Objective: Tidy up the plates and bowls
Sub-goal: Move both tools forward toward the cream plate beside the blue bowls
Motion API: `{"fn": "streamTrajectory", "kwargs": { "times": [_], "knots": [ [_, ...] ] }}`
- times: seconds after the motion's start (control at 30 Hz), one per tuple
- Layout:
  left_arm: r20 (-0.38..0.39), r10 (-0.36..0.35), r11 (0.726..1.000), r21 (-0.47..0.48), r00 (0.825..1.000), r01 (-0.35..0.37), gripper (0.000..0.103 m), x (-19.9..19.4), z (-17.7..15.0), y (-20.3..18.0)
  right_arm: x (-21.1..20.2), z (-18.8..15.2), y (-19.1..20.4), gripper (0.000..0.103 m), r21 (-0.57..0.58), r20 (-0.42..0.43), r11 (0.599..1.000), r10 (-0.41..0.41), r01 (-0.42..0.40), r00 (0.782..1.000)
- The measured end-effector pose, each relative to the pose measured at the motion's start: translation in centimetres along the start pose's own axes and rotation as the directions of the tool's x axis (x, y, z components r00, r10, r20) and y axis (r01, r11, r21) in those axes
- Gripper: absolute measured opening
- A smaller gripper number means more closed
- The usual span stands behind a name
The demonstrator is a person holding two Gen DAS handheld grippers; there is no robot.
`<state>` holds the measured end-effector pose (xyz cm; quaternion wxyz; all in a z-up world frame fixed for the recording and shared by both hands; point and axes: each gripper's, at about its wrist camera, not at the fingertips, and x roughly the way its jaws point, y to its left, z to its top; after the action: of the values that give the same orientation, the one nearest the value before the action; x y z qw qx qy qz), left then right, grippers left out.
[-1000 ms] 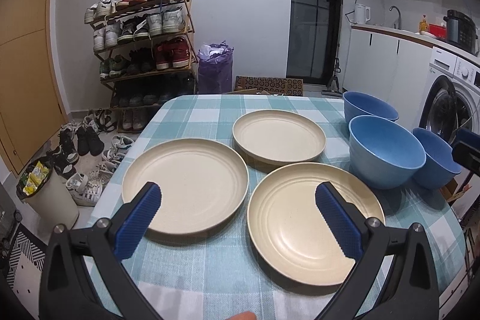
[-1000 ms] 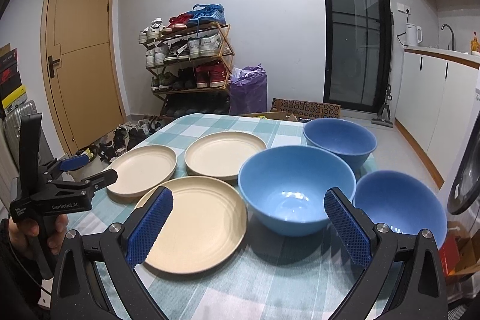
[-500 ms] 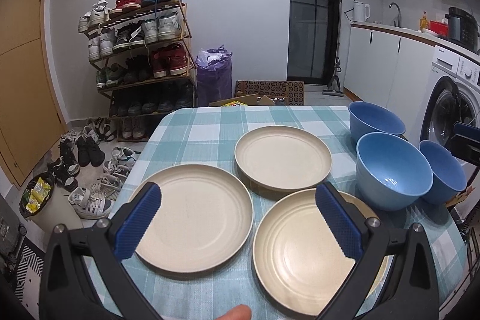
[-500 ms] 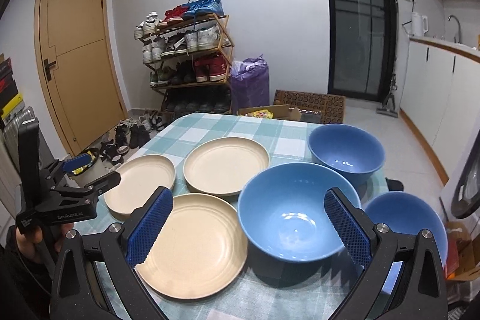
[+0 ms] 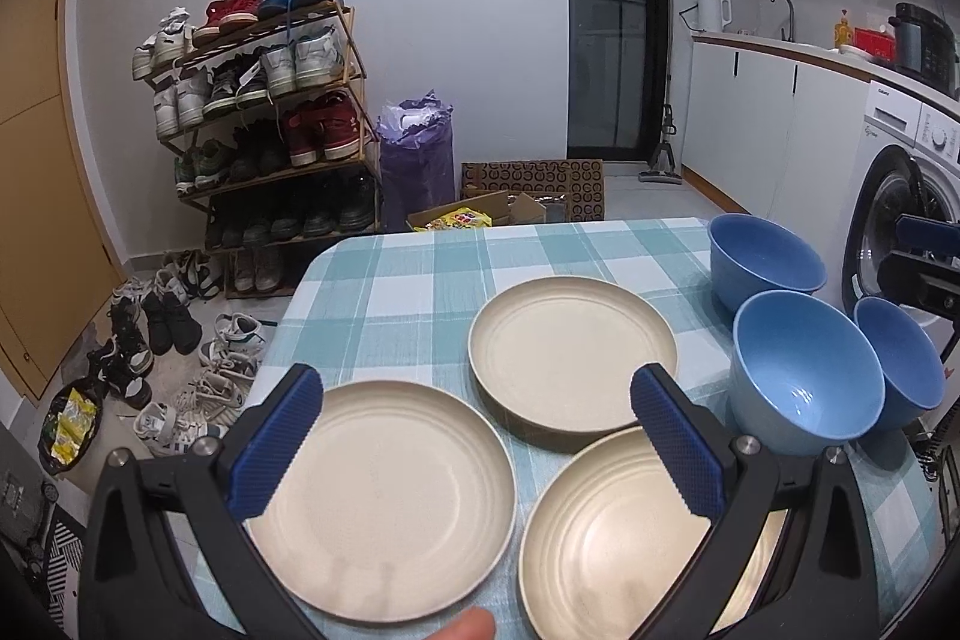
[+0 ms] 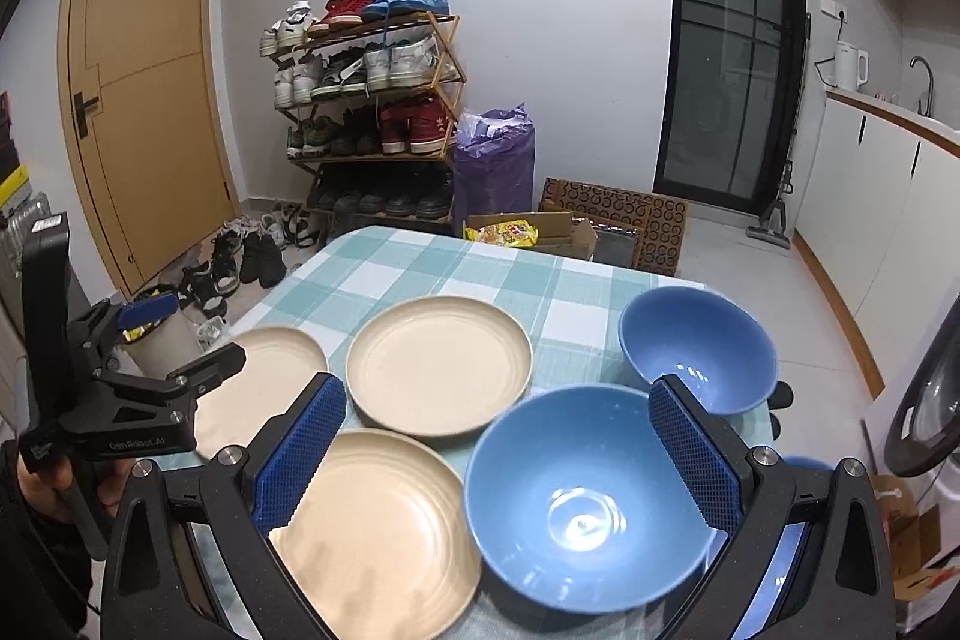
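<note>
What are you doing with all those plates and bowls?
A person is holding a hand-held gripper in each hand over a checked table. Both the left hand-held gripper and the right hand-held gripper are open and hold nothing. Three cream plates and three blue bowls sit apart on the table, none stacked yet, so the tidying looks barely begun.

In the right wrist view, the right claw's finger (image 6: pixel 696 454) hides nearly all of the nearest blue bowl (image 6: pixel 801 463), and the left claw (image 6: pixel 174 340) covers part of the far-left plate (image 6: pixel 270 370). In the left wrist view, the near plate (image 5: pixel 606 538) runs off the bottom edge, and a fingertip (image 5: pixel 465 628) is cut off there.
</note>
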<state>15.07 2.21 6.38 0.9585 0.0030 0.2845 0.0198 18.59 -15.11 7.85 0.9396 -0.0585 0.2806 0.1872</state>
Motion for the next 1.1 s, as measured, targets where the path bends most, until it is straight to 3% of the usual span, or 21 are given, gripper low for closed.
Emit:
{"fn": "streamTrajectory", "kwargs": {
  "times": [0.23, 0.7, 1.1],
  "knots": [
    [-0.003, 0.005, 1.000, -0.030, 1.000, -0.005, 0.103, 1.8, 1.6, 1.2, 2.2, 2.3, -0.4, 0.103, -0.007, -0.042, 1.000, 0.009, -0.009, 0.999],
    [-0.029, 0.009, 1.000, 0.005, 1.000, -0.009, 0.103, 5.3, 3.4, 1.4, 7.2, 5.6, -0.6, 0.103, -0.015, -0.118, 1.000, 0.006, -0.008, 0.993],
    [-0.110, -0.018, 1.000, 0.017, 0.994, 0.020, 0.103, 9.4, 3.9, 0.9, 12.4, 7.0, -1.4, 0.103, 0.021, -0.215, 1.000, 0.022, -0.018, 0.976]
  ]
}}
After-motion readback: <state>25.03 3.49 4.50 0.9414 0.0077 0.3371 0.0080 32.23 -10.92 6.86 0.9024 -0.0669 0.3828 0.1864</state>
